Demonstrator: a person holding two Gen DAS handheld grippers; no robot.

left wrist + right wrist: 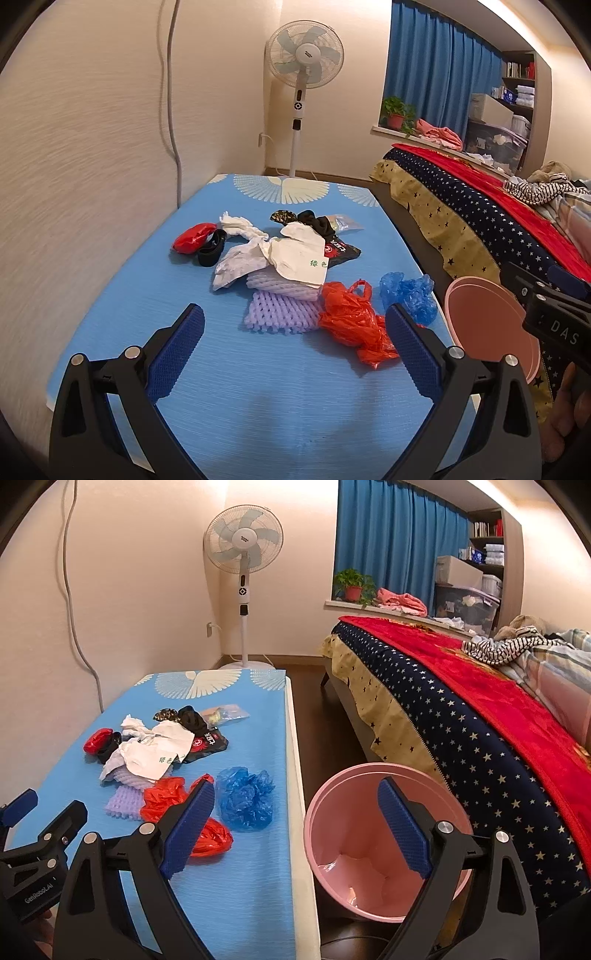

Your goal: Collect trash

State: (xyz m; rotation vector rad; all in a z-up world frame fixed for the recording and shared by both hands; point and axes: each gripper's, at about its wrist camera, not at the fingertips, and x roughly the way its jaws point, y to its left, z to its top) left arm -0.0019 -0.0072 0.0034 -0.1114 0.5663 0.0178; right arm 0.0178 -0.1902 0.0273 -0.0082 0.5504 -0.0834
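A blue worktop (258,387) carries a heap of trash (280,258): paper, foam netting, an orange-red bag (351,321) and a blue bag (245,799). Beside it on the floor stands a pink bin (343,853). The left hand-held gripper (295,354) and the right hand-held gripper (299,830) are both spread wide, holding nothing.

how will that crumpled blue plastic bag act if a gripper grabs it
The blue plastic bag looks thin and crumpled, so it will probably squash flat between the pads and hang limp. It seems very light, and its glossy film may slip. A push would likely slide it across the table rather than roll it.
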